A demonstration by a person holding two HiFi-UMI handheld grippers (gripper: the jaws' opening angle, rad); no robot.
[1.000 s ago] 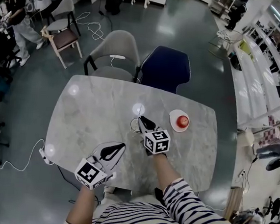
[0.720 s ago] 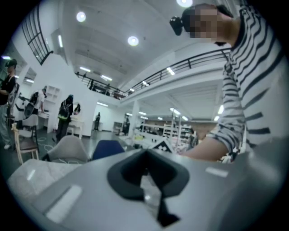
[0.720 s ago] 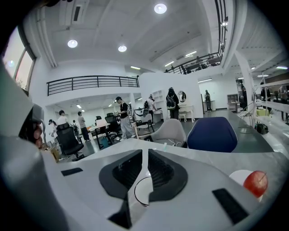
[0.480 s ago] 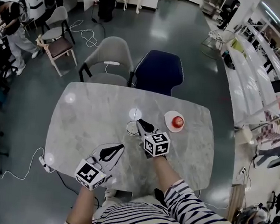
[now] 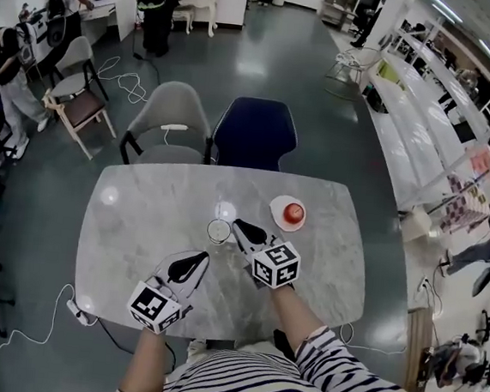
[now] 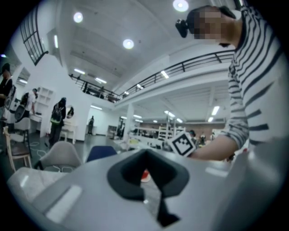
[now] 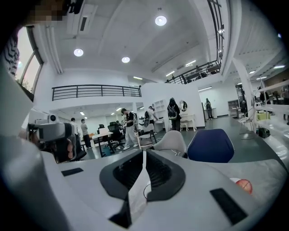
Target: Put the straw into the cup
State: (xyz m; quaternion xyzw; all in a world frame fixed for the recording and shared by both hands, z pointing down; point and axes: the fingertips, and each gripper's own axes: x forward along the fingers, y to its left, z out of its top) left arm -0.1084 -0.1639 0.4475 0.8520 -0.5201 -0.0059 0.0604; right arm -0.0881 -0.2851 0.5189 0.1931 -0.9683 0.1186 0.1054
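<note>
White straw (image 7: pixel 141 180), clamped in the closed right gripper (image 5: pixel 236 224) just beside the cup (image 5: pixel 218 230), should be centred over the rim before being lowered, with the empty, closed left gripper (image 5: pixel 204 257) held clear.

Both forearms reach forward; the left gripper (image 5: pixel 198 257) hovers with fingers together, and the right gripper (image 5: pixel 239 226) pinches a thin white straw (image 7: pixel 143 159).

On table (image 5: pixel 139 224): cup (image 5: pixel 218 230) near middle; plate (image 5: pixel 275 207) behind, to right, fruit (image 5: pixel 293 213) on it. Right gripper (image 5: pixel 238 225) just right of cup, maybe straw (image 7: pixel 141 182) between jaws. Left gripper (image 5: pixel 201 257) nearer front, left. Behind table: two chairs (image 5: pixel 170 123) side by side.
</note>
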